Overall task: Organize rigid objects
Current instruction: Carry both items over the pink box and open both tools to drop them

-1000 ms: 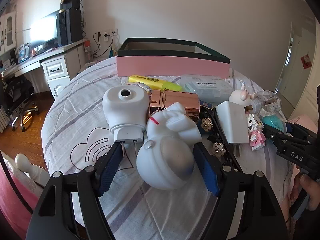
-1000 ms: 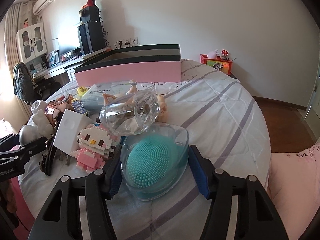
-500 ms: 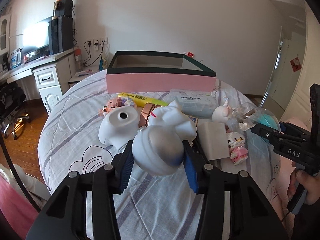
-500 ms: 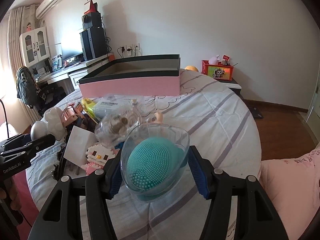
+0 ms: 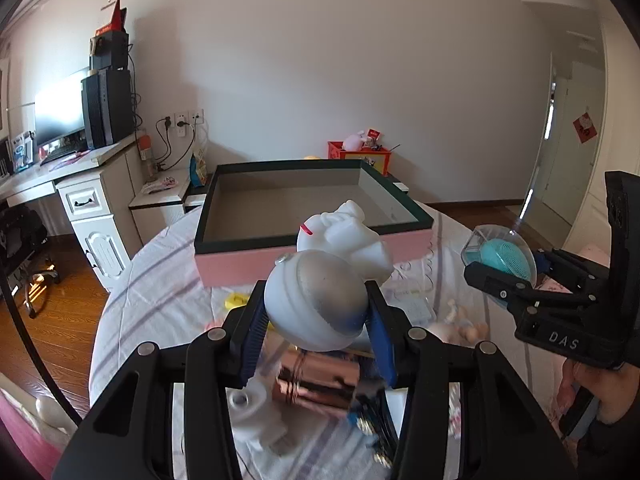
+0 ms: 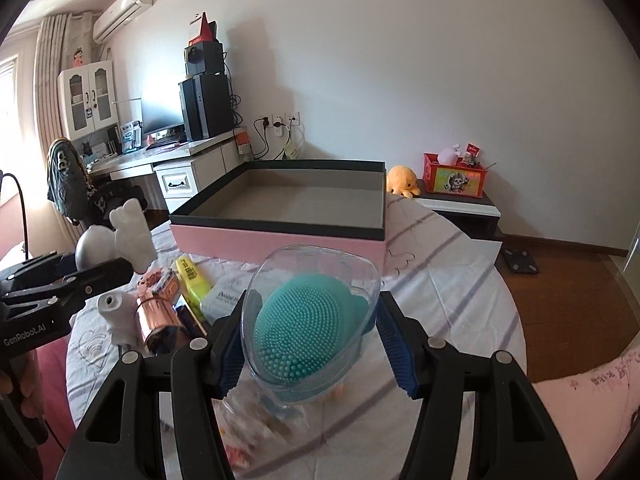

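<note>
Both jaws loaded, pink box (image 5: pixel 312 258) beyond.
My left gripper (image 5: pixel 316 316) clamped the white figurine (image 5: pixel 320 304); my right gripper (image 6: pixel 312 340) held a clear case (image 6: pixel 308 320) containing a teal brush (image 6: pixel 304 320).

bright daylit room, sun pouring in from the window (image 6: pixel 8 92) at far left and blowing out there, soft shadows on the white wall (image 5: pixel 360 60), heavy fisheye bending with black corners, clutter on the bed (image 5: pixel 168 292) under the grippers smeared by motion blur
</note>
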Action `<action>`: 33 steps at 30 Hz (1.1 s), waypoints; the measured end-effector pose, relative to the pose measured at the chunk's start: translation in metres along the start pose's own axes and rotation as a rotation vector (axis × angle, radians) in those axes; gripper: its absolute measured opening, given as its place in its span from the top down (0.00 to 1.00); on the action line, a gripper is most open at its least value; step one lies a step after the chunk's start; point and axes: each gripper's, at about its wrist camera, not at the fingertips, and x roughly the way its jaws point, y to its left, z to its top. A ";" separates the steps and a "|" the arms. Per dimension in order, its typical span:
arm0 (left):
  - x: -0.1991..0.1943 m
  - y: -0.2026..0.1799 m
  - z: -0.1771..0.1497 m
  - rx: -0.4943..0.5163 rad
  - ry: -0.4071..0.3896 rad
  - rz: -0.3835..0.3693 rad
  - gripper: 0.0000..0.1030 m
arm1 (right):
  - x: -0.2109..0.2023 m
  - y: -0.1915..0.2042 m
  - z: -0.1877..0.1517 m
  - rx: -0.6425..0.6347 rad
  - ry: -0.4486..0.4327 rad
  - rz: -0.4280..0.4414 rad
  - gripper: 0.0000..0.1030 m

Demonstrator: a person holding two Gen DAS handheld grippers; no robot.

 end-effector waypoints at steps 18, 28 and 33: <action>0.170 0.040 0.078 -0.056 0.308 0.037 0.55 | 0.192 0.003 0.097 -0.021 0.245 0.046 0.41; 0.175 0.050 0.068 -0.134 0.338 0.086 0.24 | 0.212 -0.007 0.086 0.014 0.306 0.034 0.36; 0.119 0.047 0.072 -0.147 0.211 0.074 0.12 | 0.173 -0.008 0.096 0.042 0.224 0.021 0.21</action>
